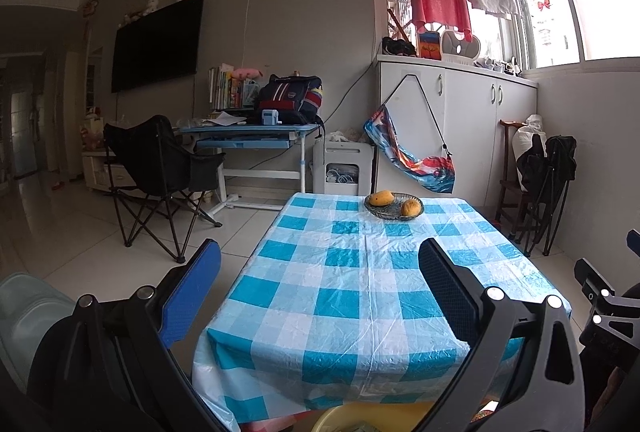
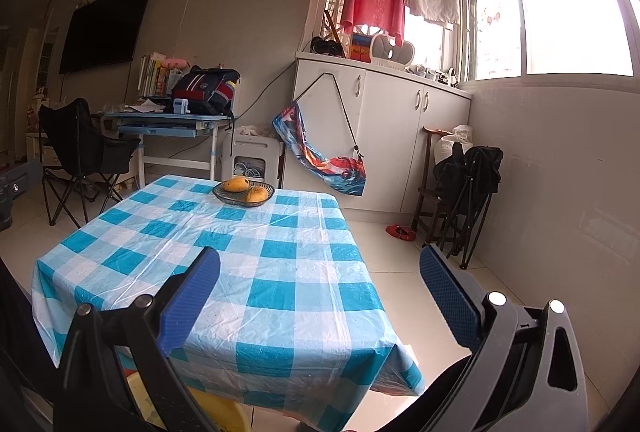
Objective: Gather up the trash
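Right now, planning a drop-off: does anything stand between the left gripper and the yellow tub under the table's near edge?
Partly: the hanging edge of the checked tablecloth overlaps the yellow tub, hiding most of it from the open left gripper.

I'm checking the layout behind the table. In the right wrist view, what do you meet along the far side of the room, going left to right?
Black folding chair → blue desk → white cabinet → folded black chairs.
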A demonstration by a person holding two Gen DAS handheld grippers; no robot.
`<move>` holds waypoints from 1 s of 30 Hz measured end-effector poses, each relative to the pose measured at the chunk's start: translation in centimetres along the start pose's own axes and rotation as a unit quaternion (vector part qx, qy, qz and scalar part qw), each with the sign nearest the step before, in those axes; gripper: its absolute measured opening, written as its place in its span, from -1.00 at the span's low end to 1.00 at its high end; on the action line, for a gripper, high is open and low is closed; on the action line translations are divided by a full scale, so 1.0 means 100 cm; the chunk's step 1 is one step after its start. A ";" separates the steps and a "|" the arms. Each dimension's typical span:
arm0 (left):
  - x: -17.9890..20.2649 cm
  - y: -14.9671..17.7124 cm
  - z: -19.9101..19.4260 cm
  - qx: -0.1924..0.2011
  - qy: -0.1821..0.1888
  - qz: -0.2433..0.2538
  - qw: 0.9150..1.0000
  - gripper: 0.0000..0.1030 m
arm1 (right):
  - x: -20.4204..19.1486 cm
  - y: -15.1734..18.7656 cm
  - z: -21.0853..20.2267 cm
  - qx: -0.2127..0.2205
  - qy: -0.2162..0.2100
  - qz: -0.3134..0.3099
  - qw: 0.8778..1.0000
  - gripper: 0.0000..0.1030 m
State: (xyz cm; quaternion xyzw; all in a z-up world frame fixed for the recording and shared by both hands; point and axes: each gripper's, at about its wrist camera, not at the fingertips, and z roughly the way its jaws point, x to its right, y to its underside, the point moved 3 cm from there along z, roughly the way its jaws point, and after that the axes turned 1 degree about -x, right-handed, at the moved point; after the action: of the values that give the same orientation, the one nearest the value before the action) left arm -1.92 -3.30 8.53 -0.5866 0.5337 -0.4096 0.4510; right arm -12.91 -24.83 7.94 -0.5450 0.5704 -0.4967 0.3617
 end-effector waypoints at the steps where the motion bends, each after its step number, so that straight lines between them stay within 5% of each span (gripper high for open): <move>1: 0.001 0.000 -0.001 0.001 0.001 0.003 1.000 0.85 | -0.002 -0.001 0.000 0.002 -0.001 -0.002 1.000 0.86; 30: 0.010 0.005 -0.006 -0.032 0.007 0.025 0.999 0.85 | -0.032 0.001 -0.002 0.002 -0.034 -0.043 0.999 0.86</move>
State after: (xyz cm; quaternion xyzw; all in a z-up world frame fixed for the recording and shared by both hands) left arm -2.52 -4.33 8.18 -0.5842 0.5642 -0.3853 0.4382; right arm -12.67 -21.63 7.48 -0.5846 0.5328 -0.4943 0.3606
